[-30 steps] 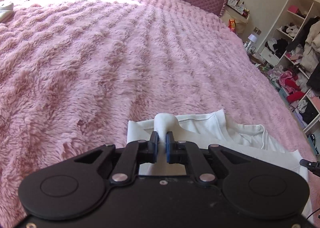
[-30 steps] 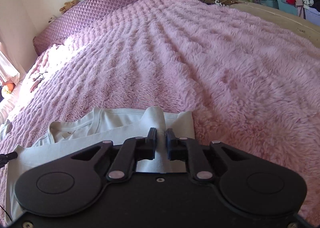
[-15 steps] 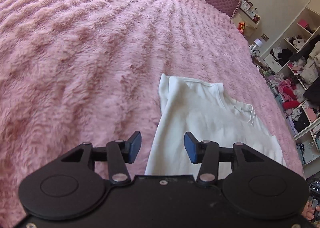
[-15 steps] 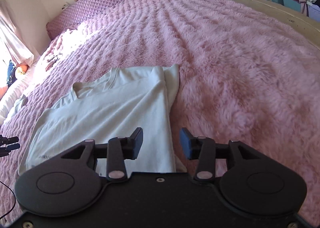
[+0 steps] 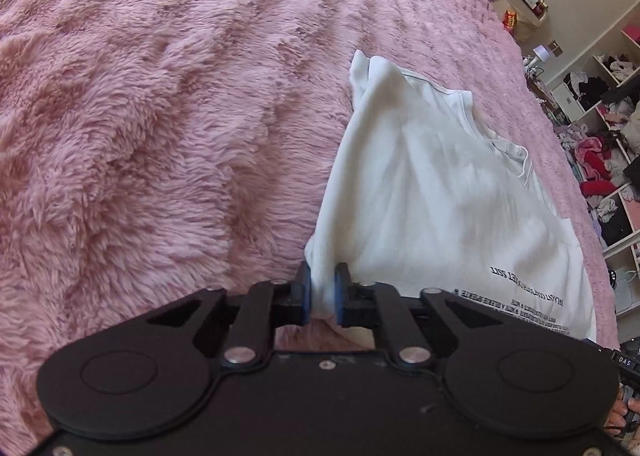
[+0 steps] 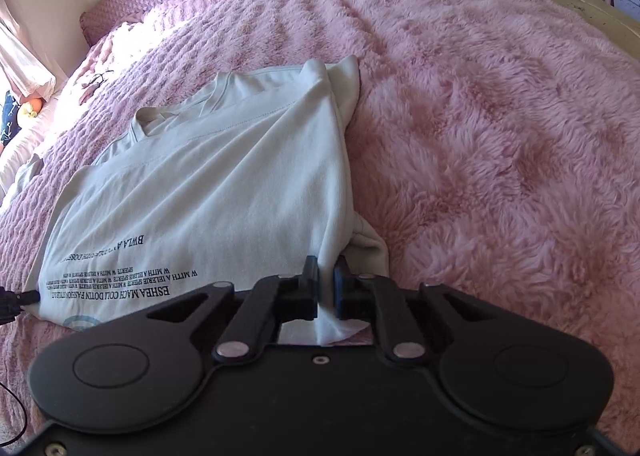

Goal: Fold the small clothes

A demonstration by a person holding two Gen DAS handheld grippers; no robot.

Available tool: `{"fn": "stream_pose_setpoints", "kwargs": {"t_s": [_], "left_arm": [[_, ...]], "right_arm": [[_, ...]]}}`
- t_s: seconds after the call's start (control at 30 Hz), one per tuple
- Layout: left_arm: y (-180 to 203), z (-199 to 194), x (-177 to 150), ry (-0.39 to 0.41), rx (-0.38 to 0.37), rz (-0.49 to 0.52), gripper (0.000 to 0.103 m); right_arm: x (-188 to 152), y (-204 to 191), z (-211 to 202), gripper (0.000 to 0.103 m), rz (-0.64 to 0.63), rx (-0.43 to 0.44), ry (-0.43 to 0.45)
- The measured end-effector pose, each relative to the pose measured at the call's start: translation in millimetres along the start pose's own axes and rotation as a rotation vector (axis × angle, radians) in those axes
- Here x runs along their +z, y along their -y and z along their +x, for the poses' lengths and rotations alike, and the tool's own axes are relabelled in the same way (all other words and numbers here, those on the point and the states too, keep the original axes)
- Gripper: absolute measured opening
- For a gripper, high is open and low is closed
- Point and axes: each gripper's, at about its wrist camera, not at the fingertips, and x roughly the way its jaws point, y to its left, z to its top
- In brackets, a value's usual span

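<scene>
Left claw (image 5: 322, 288) and right claw (image 6: 327, 288) both clamped.

Both black grippers, left gripper (image 5: 320, 284) and right gripper (image 6: 326, 280), carry blue pads, silver screws.

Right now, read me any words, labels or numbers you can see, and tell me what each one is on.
"BWLA", then blurred letters: upper print line on the white T-shirt, seen upside down.
"ESHRA MACH COLI DOTTN FASHION STYLE": roughly, the large bottom line on the shirt.
"W WITH A I ELERUE SPIRITS", repeated: small line above it, uncertain.
"DAS": a black tag at the left view's right edge.
Other print in the left view is too blurred to read.
</scene>
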Motion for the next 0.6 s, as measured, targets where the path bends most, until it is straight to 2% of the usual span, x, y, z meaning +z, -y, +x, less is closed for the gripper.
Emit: {"fn": "stream_pose_setpoints", "kwargs": {"t_s": [0.1, 0.2, 0.33, 0.37, 0.43, 0.57, 0.6], "left_arm": [[7, -21, 11, 0.034, -0.037, 0.039, 0.007], [8, -39, 13, 0.027, -0.074, 0.058, 0.006], [5, -17, -1, -0.073, 0.001, 0.137, 0.007], [-4, -4, -8, -0.096, 0.016, 0.124, 0.009], [-17, 11, -11, -0.104, 0.002, 0.063, 0.011], [-20, -1, -10, -0.097, -0.010, 0.042, 0.017], [-18, -11, -8, -0.086, 0.000, 0.032, 0.016]], "right_arm": [[8, 2, -24, 0.004, 0.014, 0.025, 0.044], [10, 11, -42, 0.002, 0.026, 0.036, 0.048], [-4, 28, -20, 0.001, 0.032, -0.007, -0.028], [-9, 34, -11, 0.000, 0.051, -0.011, -0.048], [-16, 42, 1, 0.000, 0.088, -0.006, -0.054], [-13, 39, -3, 0.001, 0.048, -0.021, -0.058], [-9, 34, -10, 0.009, 0.029, -0.050, -0.060]]}}
